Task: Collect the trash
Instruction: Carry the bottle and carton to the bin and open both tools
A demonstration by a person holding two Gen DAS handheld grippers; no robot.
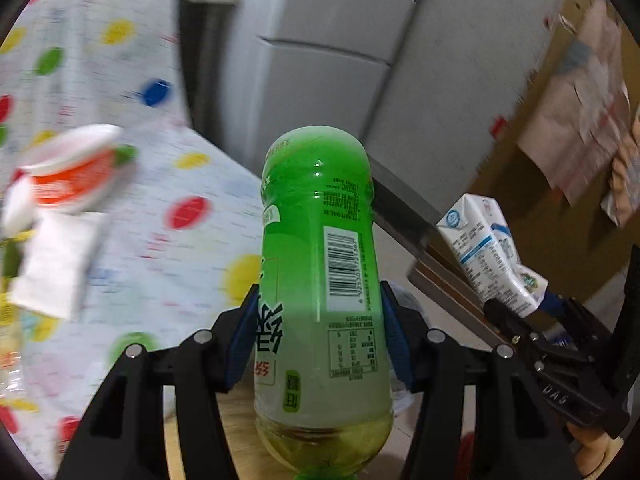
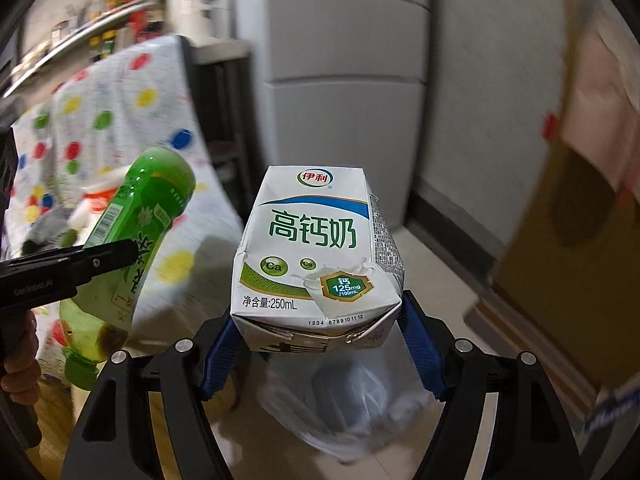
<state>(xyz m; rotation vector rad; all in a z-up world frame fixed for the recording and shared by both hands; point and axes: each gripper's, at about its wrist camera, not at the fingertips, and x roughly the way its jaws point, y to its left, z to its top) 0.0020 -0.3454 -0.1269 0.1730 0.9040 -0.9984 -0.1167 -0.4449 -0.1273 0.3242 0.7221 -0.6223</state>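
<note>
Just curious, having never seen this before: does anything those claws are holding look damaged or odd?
Yes. The milk carton in the right claw is dented and creased near its lower corner. The green bottle in the left claw is held cap-down.

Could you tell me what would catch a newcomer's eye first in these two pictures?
The green bottle, clamped in the left gripper, fills the left wrist view. The dented white milk carton, pinched in the right gripper, dominates the right one, above a plastic bag on the floor. Behind both hangs a dotted tablecloth.
</note>
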